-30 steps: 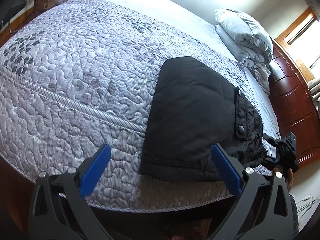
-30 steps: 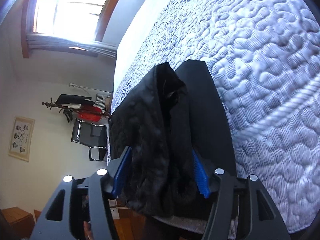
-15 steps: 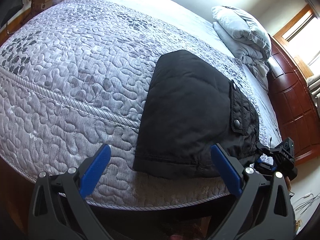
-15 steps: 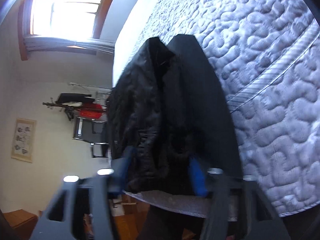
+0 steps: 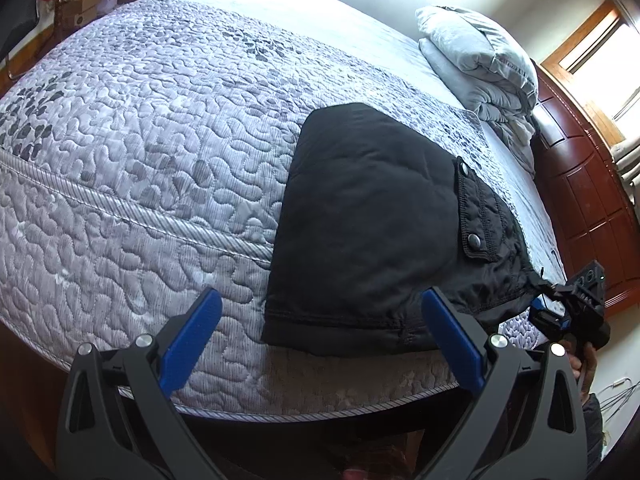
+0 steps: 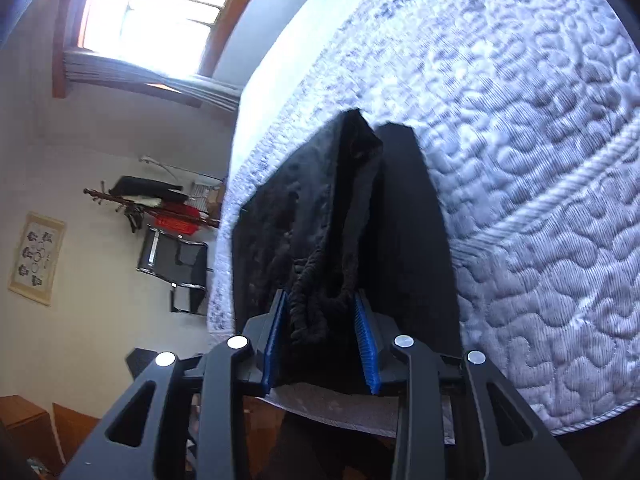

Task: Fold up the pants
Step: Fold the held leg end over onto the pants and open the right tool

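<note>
Black padded pants lie folded on the quilted bed near its front edge, with a snap pocket flap on the right side. My left gripper is open and empty, held just in front of the pants' near hem. My right gripper is shut on the bunched waistband end of the pants; it also shows in the left wrist view at the pants' right end.
The grey quilted bedspread covers the bed. Folded grey bedding sits at the far right by a wooden headboard. A chair and coat rack stand beyond the bed, under a window.
My right gripper has closed tighter on the pants' waistband end. The pants have slid slightly toward the bed's front edge. My left gripper stays open.
</note>
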Action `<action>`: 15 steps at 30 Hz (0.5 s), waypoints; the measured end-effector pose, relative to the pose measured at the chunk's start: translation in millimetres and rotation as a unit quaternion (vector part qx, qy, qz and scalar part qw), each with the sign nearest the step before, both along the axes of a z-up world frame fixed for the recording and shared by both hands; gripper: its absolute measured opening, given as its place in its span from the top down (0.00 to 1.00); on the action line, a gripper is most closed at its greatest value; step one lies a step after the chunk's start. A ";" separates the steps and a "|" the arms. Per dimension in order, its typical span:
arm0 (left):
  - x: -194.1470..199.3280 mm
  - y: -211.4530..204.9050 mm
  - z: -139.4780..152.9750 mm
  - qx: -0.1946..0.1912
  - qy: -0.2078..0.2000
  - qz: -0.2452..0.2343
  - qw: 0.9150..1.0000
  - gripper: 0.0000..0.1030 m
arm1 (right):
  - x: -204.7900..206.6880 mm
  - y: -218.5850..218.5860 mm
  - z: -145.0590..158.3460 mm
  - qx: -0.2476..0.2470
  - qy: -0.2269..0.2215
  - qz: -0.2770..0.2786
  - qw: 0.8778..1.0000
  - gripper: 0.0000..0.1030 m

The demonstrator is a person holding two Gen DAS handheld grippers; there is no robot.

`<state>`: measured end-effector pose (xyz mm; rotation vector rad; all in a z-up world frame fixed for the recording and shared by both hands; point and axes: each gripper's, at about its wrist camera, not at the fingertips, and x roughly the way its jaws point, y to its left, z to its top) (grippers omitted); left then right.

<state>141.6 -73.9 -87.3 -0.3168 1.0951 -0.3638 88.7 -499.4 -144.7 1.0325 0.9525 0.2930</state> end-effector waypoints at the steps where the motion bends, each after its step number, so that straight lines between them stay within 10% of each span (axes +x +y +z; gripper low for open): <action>1: -0.1 -0.8 -1.1 0.000 0.001 -0.002 1.000 0.03 | -5.8 -5.9 -7.8 0.006 0.003 -0.005 1.000 0.67; 15: 6.5 9.4 -3.2 0.018 0.004 -0.004 1.000 0.03 | -17.2 -25.2 -22.8 -0.028 0.015 -0.003 0.999 0.56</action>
